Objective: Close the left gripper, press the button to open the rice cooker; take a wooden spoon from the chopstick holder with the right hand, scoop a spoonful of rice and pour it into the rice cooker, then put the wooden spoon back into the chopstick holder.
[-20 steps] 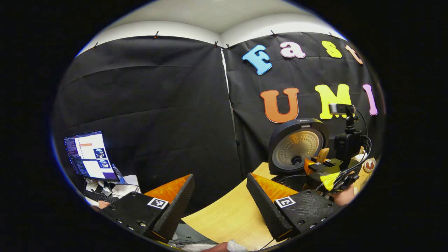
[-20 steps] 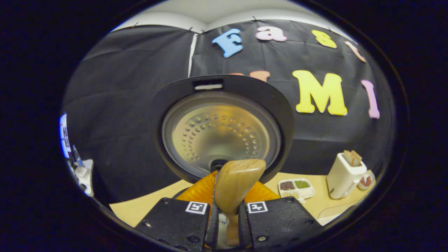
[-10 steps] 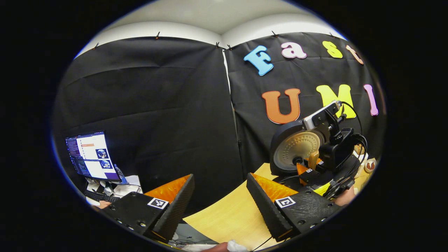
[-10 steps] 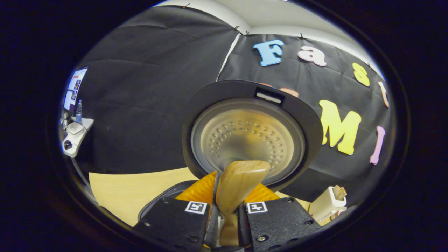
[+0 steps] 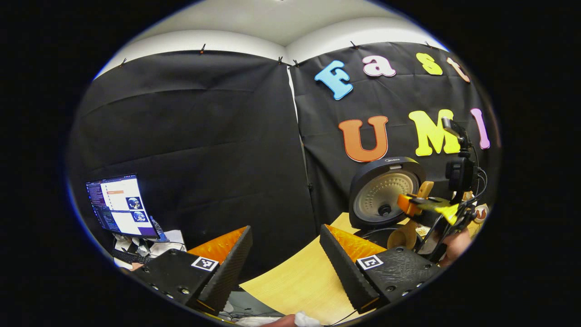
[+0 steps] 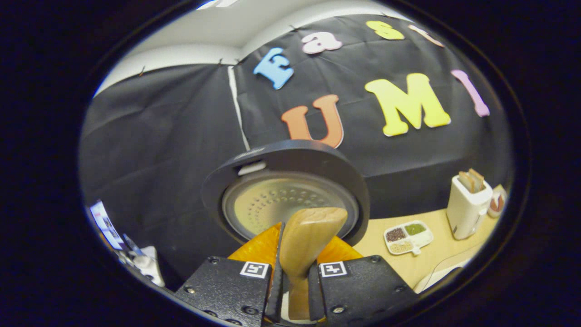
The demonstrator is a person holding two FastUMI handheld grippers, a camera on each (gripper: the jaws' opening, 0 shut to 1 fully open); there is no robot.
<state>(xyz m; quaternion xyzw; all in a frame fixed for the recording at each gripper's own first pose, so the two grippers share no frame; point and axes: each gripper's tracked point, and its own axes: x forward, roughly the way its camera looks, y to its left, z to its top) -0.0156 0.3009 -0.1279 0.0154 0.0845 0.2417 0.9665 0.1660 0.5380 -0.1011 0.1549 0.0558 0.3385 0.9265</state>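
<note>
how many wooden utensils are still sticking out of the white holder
2 visible, side by side, poking out of the top of the white chopstick holder on the table's right side. More may sit hidden inside. A third, the wooden spoon, is clamped in the right gripper.

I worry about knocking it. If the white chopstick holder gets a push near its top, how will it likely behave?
The white chopstick holder is tall over a narrow base, so it would probably tip sooner than slide. It looks like stiff, light plastic, easy to shove. The wooden pieces standing in it likely raise its balance a little.
</note>
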